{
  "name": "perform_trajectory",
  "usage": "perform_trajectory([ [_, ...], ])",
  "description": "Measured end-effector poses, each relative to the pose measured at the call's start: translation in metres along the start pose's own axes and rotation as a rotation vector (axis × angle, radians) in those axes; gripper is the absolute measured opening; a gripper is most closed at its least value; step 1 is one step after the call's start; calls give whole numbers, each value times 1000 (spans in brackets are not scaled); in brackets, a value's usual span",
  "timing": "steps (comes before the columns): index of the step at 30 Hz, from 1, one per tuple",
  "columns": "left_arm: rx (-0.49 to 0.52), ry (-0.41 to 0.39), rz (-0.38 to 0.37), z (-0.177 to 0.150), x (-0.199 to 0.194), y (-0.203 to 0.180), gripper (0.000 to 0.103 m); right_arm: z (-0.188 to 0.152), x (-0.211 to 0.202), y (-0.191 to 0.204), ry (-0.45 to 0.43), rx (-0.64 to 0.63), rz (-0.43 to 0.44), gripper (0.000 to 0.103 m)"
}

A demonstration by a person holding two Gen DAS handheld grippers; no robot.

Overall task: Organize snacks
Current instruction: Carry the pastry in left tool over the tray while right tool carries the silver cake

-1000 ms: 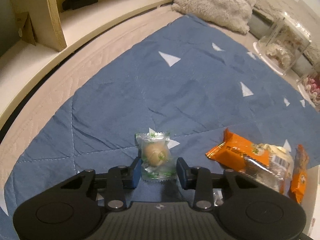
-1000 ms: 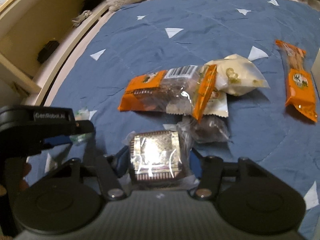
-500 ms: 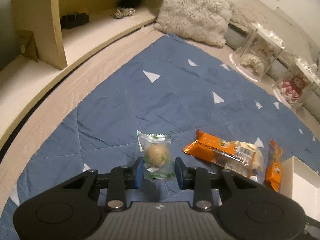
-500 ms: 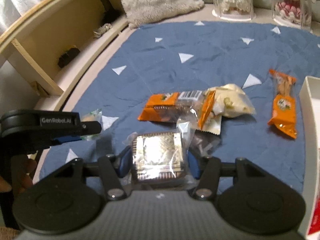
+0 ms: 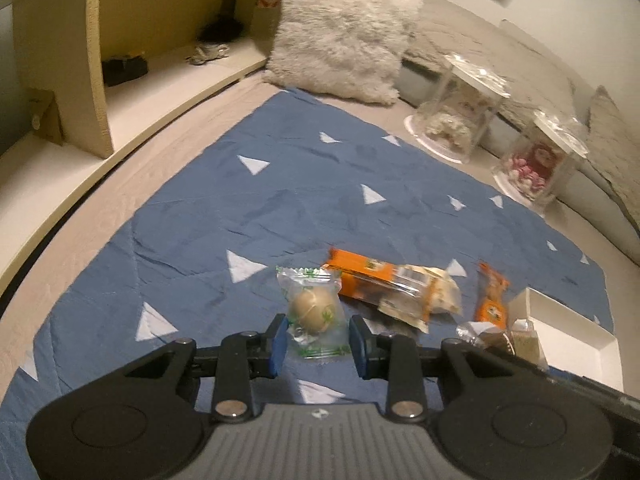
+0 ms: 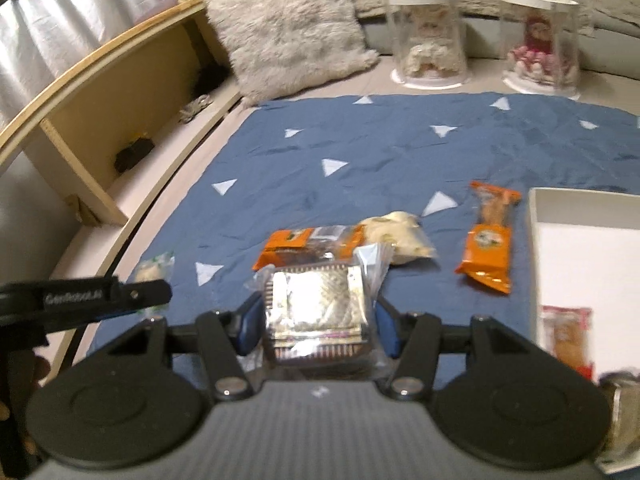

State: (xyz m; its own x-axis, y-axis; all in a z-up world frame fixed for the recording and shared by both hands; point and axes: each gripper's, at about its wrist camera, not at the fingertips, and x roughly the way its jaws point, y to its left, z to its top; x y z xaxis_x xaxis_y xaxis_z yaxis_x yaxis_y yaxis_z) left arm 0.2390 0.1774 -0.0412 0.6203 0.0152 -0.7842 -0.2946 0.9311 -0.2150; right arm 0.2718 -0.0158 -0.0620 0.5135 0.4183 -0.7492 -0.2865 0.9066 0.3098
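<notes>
beside the white box [image 6: 534,208] rim — open blue quilt [image 6: 360,140] beyond.

A blue quilt [image 5: 304,208] scattered with white triangles is seen. A tan ball is shown in the clear, green-printed wrapper [image 5: 316,312]. A silvery, brown-edged square is shown in the clear packet [image 6: 320,312]. Orange is seen on the long pack [image 6: 308,244] and, further right, the narrow bar [image 6: 488,240]. The box [image 6: 580,248] at the right is white; the far pillow [image 5: 340,32] is cream.
</notes>
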Motion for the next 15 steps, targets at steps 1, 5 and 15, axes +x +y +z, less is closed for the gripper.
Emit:
perform_trajectory([
  [1, 6, -3, -7, -1, -2, -4, 35, 1, -2, -3, -4, 7, -8, 62],
  [5, 18, -10, -44, -7, -6, -21, 35, 2, -18, -17, -28, 12, -42, 62],
  [15, 52, 2, -128, -18, -6, -77, 35, -1, -60, -67, -73, 32, -130, 62],
])
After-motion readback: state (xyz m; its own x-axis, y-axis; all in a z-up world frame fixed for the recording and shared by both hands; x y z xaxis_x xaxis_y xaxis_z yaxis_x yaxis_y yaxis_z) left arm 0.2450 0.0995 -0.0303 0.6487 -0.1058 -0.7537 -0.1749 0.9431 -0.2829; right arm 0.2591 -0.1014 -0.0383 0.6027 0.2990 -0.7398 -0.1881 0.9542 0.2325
